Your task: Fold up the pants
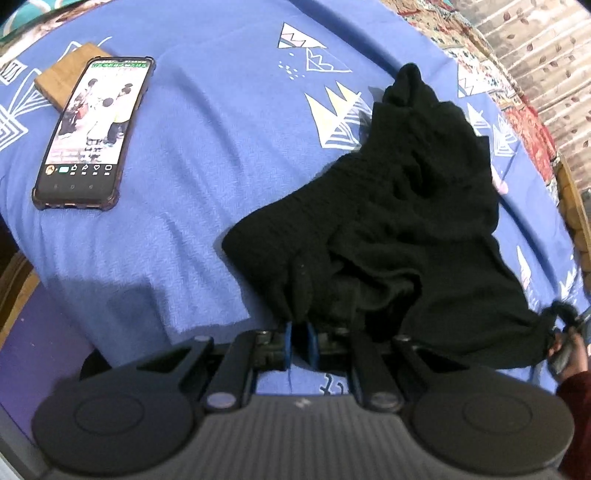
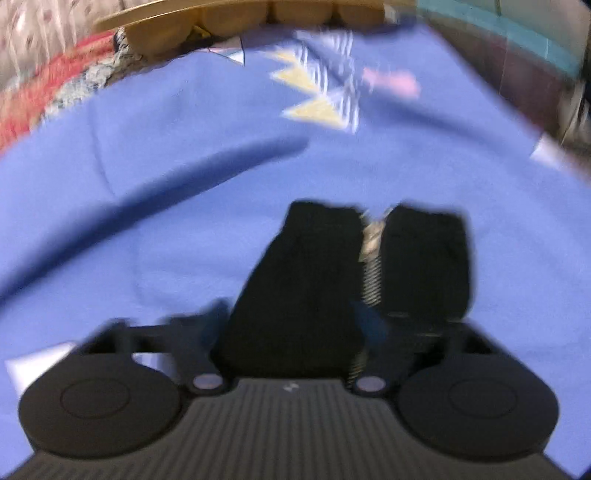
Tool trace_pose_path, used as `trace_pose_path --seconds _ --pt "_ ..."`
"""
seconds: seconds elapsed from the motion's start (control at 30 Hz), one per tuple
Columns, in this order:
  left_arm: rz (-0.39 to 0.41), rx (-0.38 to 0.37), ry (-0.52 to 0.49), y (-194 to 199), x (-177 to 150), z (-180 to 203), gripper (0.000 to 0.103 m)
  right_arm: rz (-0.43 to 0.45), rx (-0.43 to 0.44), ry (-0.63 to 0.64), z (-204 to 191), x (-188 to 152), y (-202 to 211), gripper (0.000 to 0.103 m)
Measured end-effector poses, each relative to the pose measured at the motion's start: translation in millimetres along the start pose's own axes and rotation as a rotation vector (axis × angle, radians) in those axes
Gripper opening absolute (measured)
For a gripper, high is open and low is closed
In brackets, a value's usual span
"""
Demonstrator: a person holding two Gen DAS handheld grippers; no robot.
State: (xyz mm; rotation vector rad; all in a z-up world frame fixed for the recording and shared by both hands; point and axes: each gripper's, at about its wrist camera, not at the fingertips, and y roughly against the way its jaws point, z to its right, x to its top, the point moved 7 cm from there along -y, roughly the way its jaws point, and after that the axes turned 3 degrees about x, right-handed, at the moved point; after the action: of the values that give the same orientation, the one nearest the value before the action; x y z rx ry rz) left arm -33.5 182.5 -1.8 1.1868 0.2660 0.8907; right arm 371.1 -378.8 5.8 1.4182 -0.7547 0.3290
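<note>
Black pants (image 1: 402, 221) lie crumpled on a blue bedsheet (image 1: 221, 129), stretching from my left gripper up toward the far right. My left gripper (image 1: 299, 332) is shut on the pants' near edge, its blue pads pinching the cloth. My right gripper shows at the far right of the left wrist view (image 1: 565, 332), shut on another corner of the pants. In the blurred right wrist view, black cloth (image 2: 303, 280) drapes over the right gripper (image 2: 373, 258) and hides its fingers.
A phone (image 1: 92, 129) with a lit screen lies at the left on a small wooden block (image 1: 66, 74). A patterned blanket (image 1: 517, 103) and a wooden bed frame (image 2: 221, 18) border the sheet. The bed's near edge drops off at the lower left.
</note>
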Motion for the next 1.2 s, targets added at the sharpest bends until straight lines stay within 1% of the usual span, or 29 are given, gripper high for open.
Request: trace_pose_path --seconds 0.03,0.07,0.1,0.17,0.23,0.27,0.33,0.4,0.43,0.47,0.5,0.57,0.63,0.67,0.7,0.73,0.77,0.8,0.83,0.87,0.9,0.93,1.03,1.1,1.13,1.17,1.2 --pt "0.014 -0.006 0.004 5 -9 -2 0.008 -0.004 0.050 -0.039 4 4 3 0.008" --pt "0.019 -0.010 -0.001 5 -8 -2 0.008 0.008 0.108 -0.133 18 9 12 0.008" --pt "0.020 -0.013 -0.004 5 -7 -3 0.008 0.045 0.177 -0.211 33 15 26 0.008" --pt "0.014 -0.027 0.000 4 -2 -6 0.008 0.132 0.295 -0.316 66 24 62 0.008" --pt "0.010 -0.051 0.024 6 -1 -11 0.008 0.190 0.403 -0.418 113 20 102 0.008" --pt "0.005 -0.070 0.040 7 -1 -15 0.008 0.211 0.431 -0.455 135 13 120 0.008" --pt "0.000 -0.089 0.054 11 -3 -20 0.008 0.242 0.441 -0.507 184 -9 150 0.008" --pt "-0.003 -0.093 0.042 16 -5 -23 0.007 0.244 0.411 -0.552 232 -42 170 0.008" --pt "-0.006 -0.090 0.032 19 -6 -23 0.007 0.235 0.394 -0.565 247 -59 177 0.007" --pt "-0.012 -0.084 0.017 22 -6 -25 0.007 0.221 0.366 -0.577 265 -76 181 0.007" --pt "-0.017 -0.079 0.003 25 -5 -26 0.007 0.201 0.320 -0.585 285 -94 184 0.007" --pt "-0.020 -0.087 -0.023 34 -5 -29 0.008 0.163 0.277 -0.629 311 -137 191 0.007" --pt "-0.019 -0.080 -0.055 38 -10 -29 0.008 0.114 0.244 -0.695 331 -171 189 0.008" --pt "-0.018 -0.062 -0.084 37 -14 -29 0.014 0.096 0.225 -0.702 339 -183 187 0.010" --pt "-0.011 -0.010 -0.119 36 -18 -29 0.015 0.079 0.204 -0.705 345 -192 186 0.015" --pt "0.005 0.059 -0.149 36 -20 -32 0.017 0.071 0.156 -0.713 351 -197 187 0.030" --pt "0.027 0.107 -0.178 39 -22 -34 0.024 0.086 0.102 -0.721 357 -200 193 0.053" --pt "0.053 0.107 -0.194 46 -22 -37 0.026 0.136 0.045 -0.738 369 -198 203 0.059" --pt "0.075 0.073 -0.186 55 -22 -40 0.027 0.203 -0.022 -0.754 381 -194 215 0.060" --pt "0.099 0.039 -0.173 64 -20 -42 0.028 0.259 -0.067 -0.759 393 -189 226 0.059" --pt "0.130 0.020 -0.161 72 -16 -46 0.028 0.296 -0.072 -0.746 393 -181 236 0.057" --pt "0.164 0.023 -0.156 79 -8 -45 0.029 0.322 -0.050 -0.713 388 -168 243 0.053" --pt "0.232 0.053 -0.190 84 22 -34 0.033 0.356 0.037 -0.563 352 -130 245 0.053" --pt "0.288 0.052 -0.256 77 48 -11 0.041 0.344 0.133 -0.463 311 -108 235 0.053" --pt "0.330 0.062 -0.309 71 62 6 0.051 0.332 0.182 -0.421 291 -103 232 0.053" --pt "0.363 0.073 -0.359 62 73 21 0.060 0.313 0.231 -0.382 270 -98 226 0.054" --pt "0.385 0.077 -0.413 50 83 40 0.062 0.287 0.279 -0.338 246 -96 220 0.054"
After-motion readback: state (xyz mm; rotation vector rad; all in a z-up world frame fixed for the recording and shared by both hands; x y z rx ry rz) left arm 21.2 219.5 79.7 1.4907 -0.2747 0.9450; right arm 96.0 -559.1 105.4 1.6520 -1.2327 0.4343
